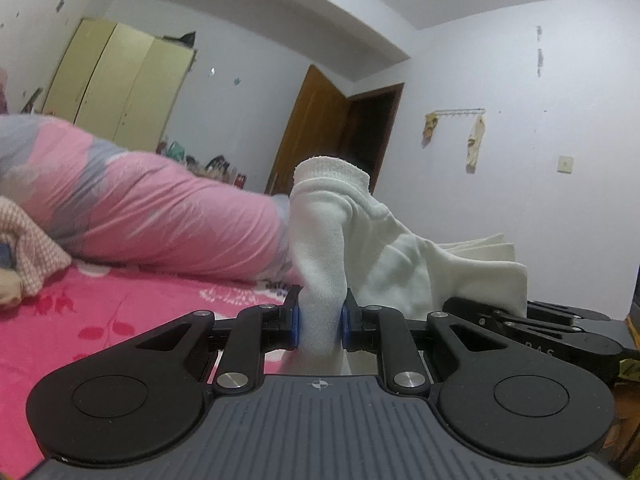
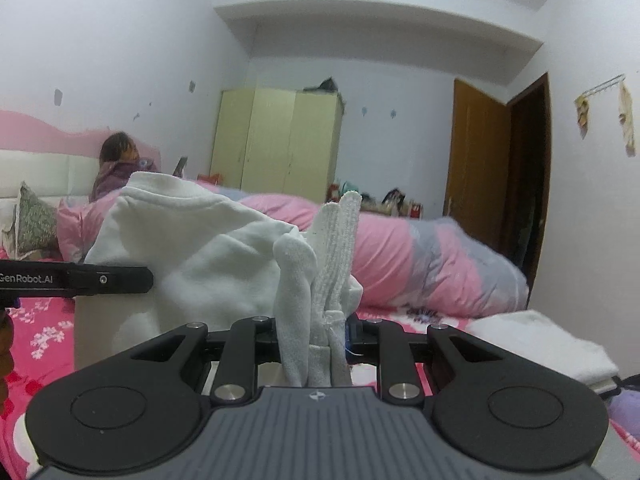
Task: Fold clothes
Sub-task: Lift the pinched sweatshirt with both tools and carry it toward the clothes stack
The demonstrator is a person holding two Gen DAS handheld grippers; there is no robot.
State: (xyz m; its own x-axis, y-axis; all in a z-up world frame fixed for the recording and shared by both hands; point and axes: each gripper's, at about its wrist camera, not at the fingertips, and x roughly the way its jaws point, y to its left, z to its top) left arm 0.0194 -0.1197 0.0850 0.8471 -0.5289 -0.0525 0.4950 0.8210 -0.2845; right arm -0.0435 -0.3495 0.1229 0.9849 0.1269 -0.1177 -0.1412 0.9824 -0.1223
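Observation:
A white fleece garment [image 1: 400, 256] hangs lifted above the pink floral bed sheet [image 1: 100, 312]. My left gripper [image 1: 320, 320] is shut on a bunched fold of it, the blue pads pressing the cloth from both sides. In the right wrist view the same white garment [image 2: 200, 248] spreads to the left, and my right gripper [image 2: 316, 332] is shut on its ribbed cuff, which sticks up past the jaws. The other gripper's black body [image 2: 80, 278] shows at the left edge there, and at the right edge [image 1: 540, 328] in the left wrist view.
A pink and grey duvet [image 2: 420, 268] lies rolled across the bed. A person [image 2: 120, 164] sits at the headboard. A folded white cloth [image 2: 552, 352] rests at the right on the sheet. A checked cloth [image 1: 32, 248] lies at the left. Wardrobe [image 2: 276, 140] and brown door [image 2: 480, 152] stand behind.

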